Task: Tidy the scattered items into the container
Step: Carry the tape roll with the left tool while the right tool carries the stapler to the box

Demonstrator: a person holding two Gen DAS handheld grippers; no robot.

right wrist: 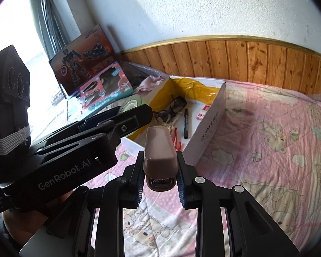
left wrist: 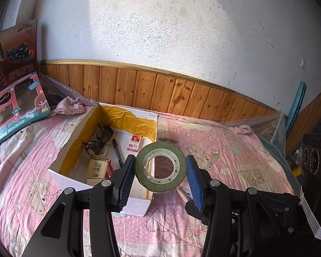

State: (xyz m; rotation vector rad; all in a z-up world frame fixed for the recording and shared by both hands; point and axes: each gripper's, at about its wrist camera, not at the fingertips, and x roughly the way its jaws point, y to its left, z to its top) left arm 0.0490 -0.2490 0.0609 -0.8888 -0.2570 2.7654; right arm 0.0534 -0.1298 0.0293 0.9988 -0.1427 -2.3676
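My left gripper is shut on a green tape roll, held upright over the near right corner of the white cardboard box with yellow-taped walls. Inside the box lie black glasses, a black marker, a small red-and-white packet and a paper sachet. My right gripper is shut on a brown stapler, just short of the box. The left gripper and tape roll show at the left of the right wrist view.
The box sits on a pink patterned quilt. A small pinkish item with a metal tip lies on the quilt beside the box. Toy boxes lean at the far left. Wood panelling backs the bed. A crumpled cloth lies behind the box.
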